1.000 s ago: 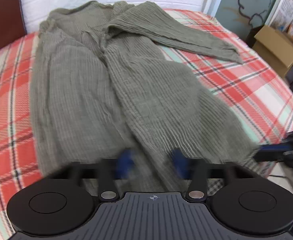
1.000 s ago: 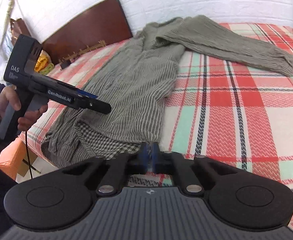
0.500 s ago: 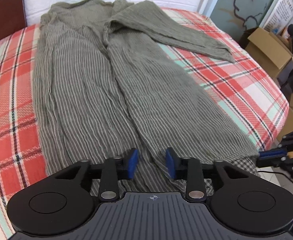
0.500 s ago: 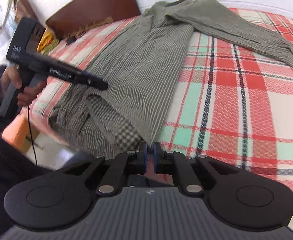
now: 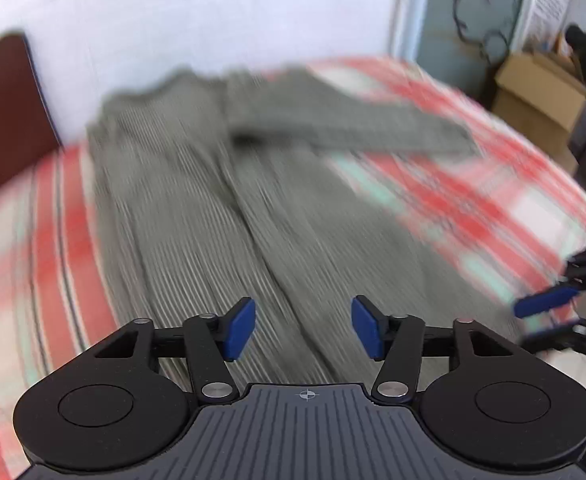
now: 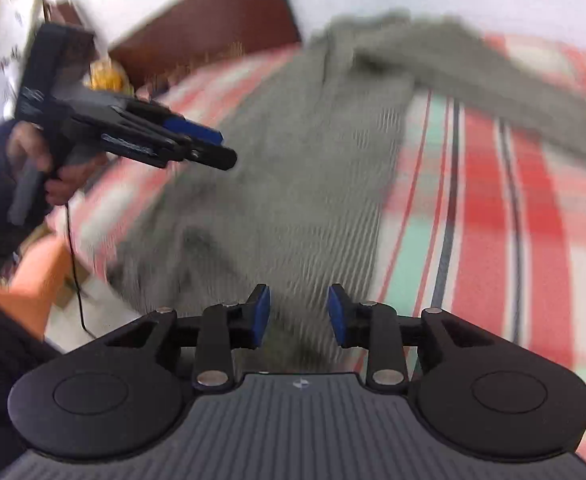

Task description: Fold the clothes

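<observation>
Left wrist view: the left gripper (image 5: 303,330) is opening wide with nothing between its pads, above the garment (image 5: 221,216) spread mid-frame on the bed (image 5: 493,200). The right gripper (image 6: 297,316), also opening, holds nothing. The hem near the bed's edge could slide off, I judge.

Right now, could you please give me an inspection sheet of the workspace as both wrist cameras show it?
Surface: bed with a red, white and mint plaid cover; pictures are motion-blurred.
Job's things: grey-green striped garment spread lengthwise on the bed, one sleeve lying out to the side.
Clutter: nothing seen on the bed.
Grippers: left gripper jaws opening, nothing between the pads; right gripper jaws opening, nothing gripped, above the garment's near hem.
Cables: a thin black cable hangs below the hand holding the left gripper.
Surroundings: white wall, dark wooden headboard, cardboard boxes beside the bed.
</observation>
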